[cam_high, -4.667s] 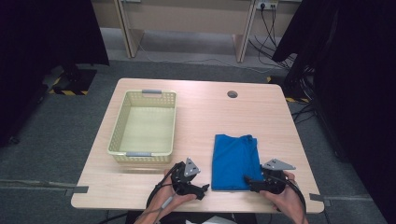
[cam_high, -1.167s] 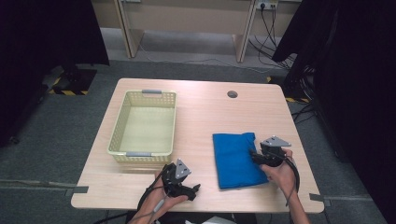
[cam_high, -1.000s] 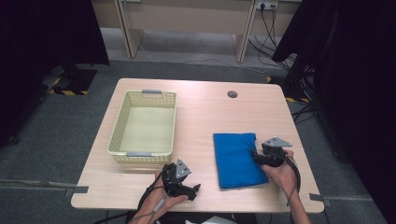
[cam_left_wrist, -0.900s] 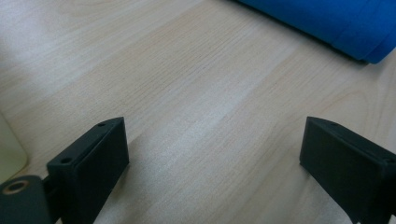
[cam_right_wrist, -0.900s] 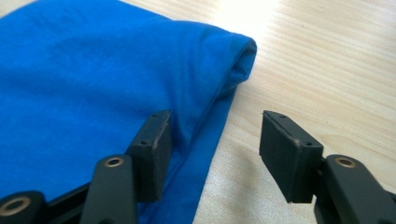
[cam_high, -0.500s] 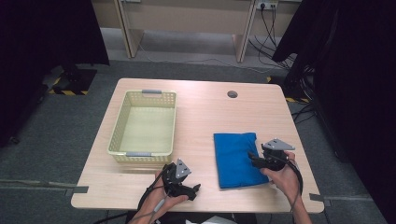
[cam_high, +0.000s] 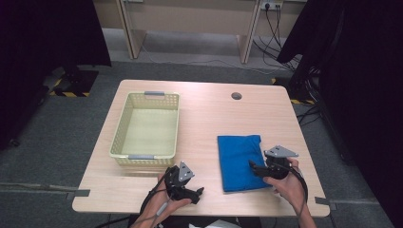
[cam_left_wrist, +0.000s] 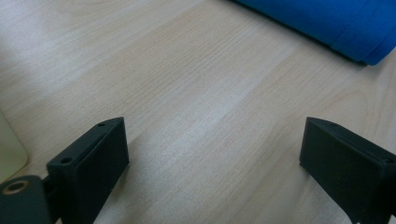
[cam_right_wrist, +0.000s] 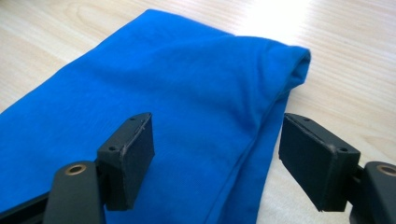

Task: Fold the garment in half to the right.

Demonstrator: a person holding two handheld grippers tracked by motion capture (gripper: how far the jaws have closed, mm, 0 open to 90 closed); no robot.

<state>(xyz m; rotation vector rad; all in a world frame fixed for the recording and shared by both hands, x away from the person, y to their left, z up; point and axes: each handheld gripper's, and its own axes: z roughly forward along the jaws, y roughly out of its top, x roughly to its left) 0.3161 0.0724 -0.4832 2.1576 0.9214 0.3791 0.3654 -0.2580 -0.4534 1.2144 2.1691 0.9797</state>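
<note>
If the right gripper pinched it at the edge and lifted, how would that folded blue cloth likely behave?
The blue cloth looks soft and layered, so it would probably sag and partly unfold. It likely weighs little. The right gripper, open astride its folded edge, might catch only the top layers.

No readable text, labels, brands or nos. anywhere. Cloth (cam_high: 240,161), basket (cam_high: 146,127) and surface (cam_high: 209,114) are all plain, no print. Yellow/black hazard stripes on the floor (cam_high: 71,93) at far left and by the right edge are a marking only, no words.
</note>
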